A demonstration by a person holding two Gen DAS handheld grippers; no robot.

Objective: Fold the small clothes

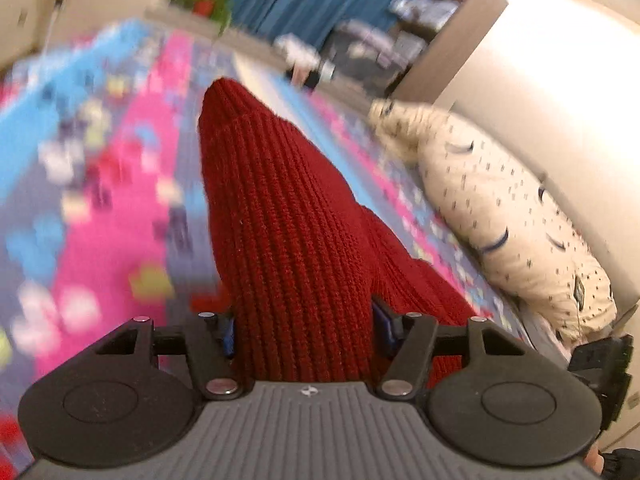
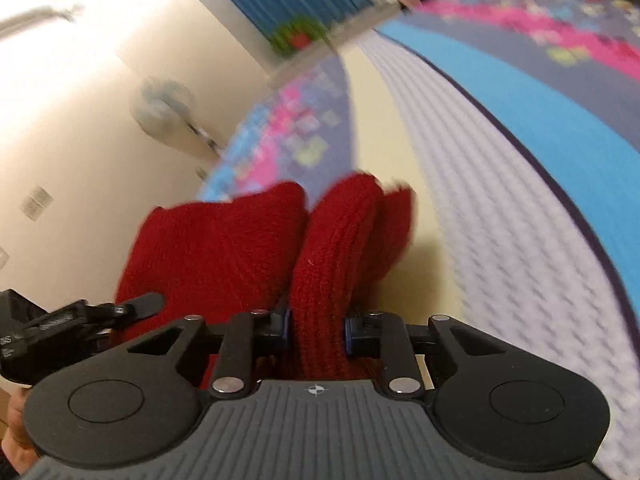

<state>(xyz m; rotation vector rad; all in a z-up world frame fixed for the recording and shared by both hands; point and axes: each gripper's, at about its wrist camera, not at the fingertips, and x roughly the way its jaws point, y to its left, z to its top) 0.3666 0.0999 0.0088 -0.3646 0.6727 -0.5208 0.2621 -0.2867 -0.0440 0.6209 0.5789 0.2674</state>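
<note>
Now both hand-held grippers, left [image 1: 303,330] and right [image 2: 316,326], clamp ribbed red knitwear [image 1: 276,216].

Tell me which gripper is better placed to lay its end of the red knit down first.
Probably right: the right gripper pinches a short bunch of the red knit; the left gripper carries a long stretch.

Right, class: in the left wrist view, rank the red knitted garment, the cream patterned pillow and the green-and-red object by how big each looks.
1. Red knitted garment, nearest the camera, so inflated.
2. Cream patterned pillow.
3. Green-and-red object, far off and blurred.
</note>
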